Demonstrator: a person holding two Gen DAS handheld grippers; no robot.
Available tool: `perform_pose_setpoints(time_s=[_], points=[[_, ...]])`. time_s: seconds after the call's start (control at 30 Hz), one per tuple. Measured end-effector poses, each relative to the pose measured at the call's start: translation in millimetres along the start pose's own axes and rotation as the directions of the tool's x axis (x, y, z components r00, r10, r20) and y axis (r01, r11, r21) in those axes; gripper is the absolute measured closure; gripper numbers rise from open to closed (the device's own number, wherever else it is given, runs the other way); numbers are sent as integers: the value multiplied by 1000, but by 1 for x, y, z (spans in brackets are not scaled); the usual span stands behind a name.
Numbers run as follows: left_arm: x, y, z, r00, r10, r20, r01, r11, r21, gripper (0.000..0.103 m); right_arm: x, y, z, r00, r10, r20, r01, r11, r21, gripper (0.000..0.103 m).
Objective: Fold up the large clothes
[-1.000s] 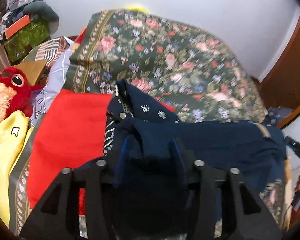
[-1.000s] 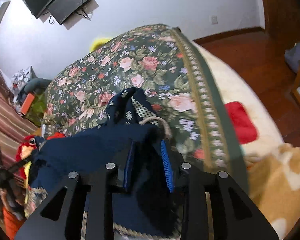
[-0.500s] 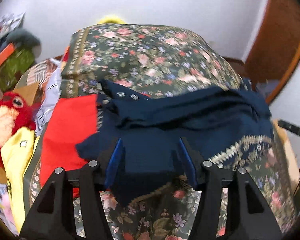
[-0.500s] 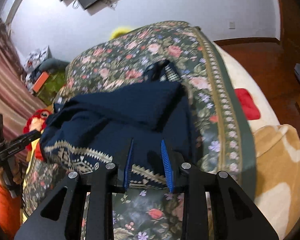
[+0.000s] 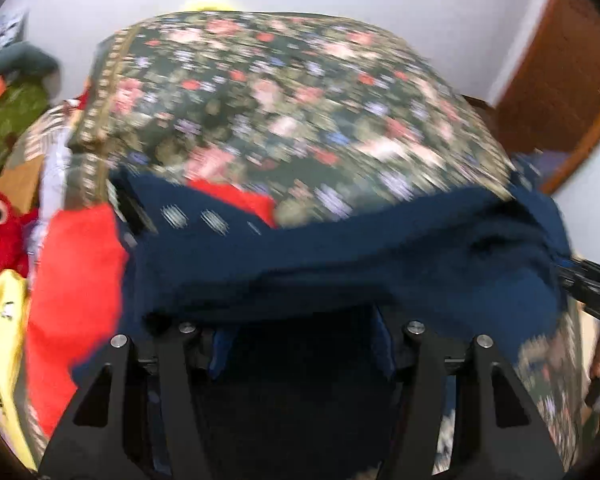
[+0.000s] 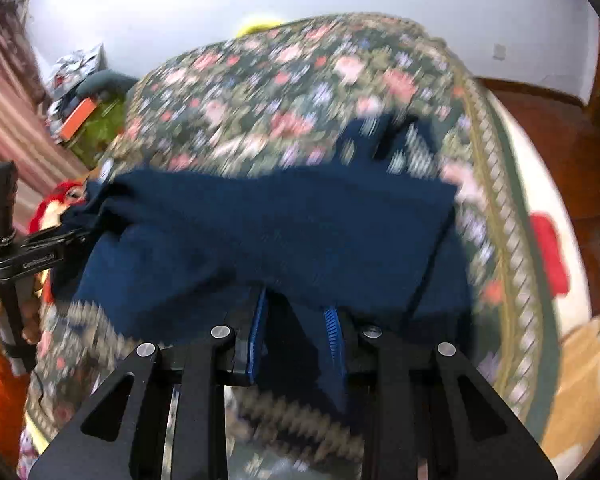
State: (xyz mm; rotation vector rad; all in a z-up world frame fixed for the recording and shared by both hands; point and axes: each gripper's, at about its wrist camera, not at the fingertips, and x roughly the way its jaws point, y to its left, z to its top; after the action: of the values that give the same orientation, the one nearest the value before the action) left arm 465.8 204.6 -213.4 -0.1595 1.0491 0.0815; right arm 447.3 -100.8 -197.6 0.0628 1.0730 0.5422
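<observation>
A navy garment (image 5: 340, 256) with a pale patterned hem lies across the floral bedspread (image 5: 300, 100), blurred by motion. Its near fold drapes over my left gripper (image 5: 302, 336) and hides the fingertips; dark cloth fills the gap, and the gripper looks shut on it. In the right wrist view the same navy garment (image 6: 280, 224) hangs down between the blue pads (image 6: 256, 340) of my right gripper (image 6: 296, 320), which is shut on a thick fold. The patterned hem (image 6: 292, 412) shows below those pads.
A red cloth (image 5: 76, 280), a yellow garment (image 5: 0, 320) and a red plush toy (image 5: 0, 220) lie along the bed's left side. A red cushion (image 6: 548, 252) sits on the cream blanket at right. A wooden door (image 5: 560, 80) stands at far right.
The garment was held bunched up, then spread out across the bed. Both grippers have since swept sideways, and its near fold now drapes over their fingers.
</observation>
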Motion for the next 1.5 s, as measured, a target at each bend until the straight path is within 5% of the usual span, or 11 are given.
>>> perform_pose_setpoints(time_s=[0.17, 0.3, 0.57, 0.83, 1.0, 1.1, 1.2, 1.27, 1.4, 1.5], points=[[-12, 26, 38, 991, 115, 61, -107, 987, -121, 46, -29, -11, 34, 972, -183, 149, 171, 981, 90, 78], [-51, 39, 39, 981, 109, 162, -82, 983, -165, 46, -53, 3, 28, 972, -129, 195, 119, 991, 63, 78], [-79, 32, -11, 994, 20, 109, -14, 999, -48, 45, -55, 67, -13, 990, 1, 143, 15, 993, -113, 77], [-74, 25, -74, 997, 41, 71, -44, 998, 50, 26, -26, 94, -35, 996, 42, 82, -25, 981, -195, 49], [-48, 43, -94, 994, 107, 23, -107, 994, 11, 19, 6, 70, -50, 1000, 2, -3, -2, 982, -187, 35], [-46, 64, -100, 999, 32, 31, -28, 993, -111, 17, 0, 50, -56, 1000, -8, 18, 11, 986, -168, 35], [-50, 74, -105, 998, 32, 60, -21, 984, -174, 17, -6, 29, -64, 997, -67, 37, 72, 987, -143, 35], [-53, 74, -106, 996, 50, 70, -36, 982, -184, 17, -11, 15, -68, 999, -33, 28, 36, 993, -112, 35], [-65, 70, -108, 987, 120, 108, -100, 980, -171, 17, -23, -6, -77, 981, -185, 60, 190, 979, -79, 33], [-72, 75, -110, 970, 212, 116, -189, 965, -183, 17, -28, -38, -84, 984, -180, 17, 179, 983, 27, 33]])
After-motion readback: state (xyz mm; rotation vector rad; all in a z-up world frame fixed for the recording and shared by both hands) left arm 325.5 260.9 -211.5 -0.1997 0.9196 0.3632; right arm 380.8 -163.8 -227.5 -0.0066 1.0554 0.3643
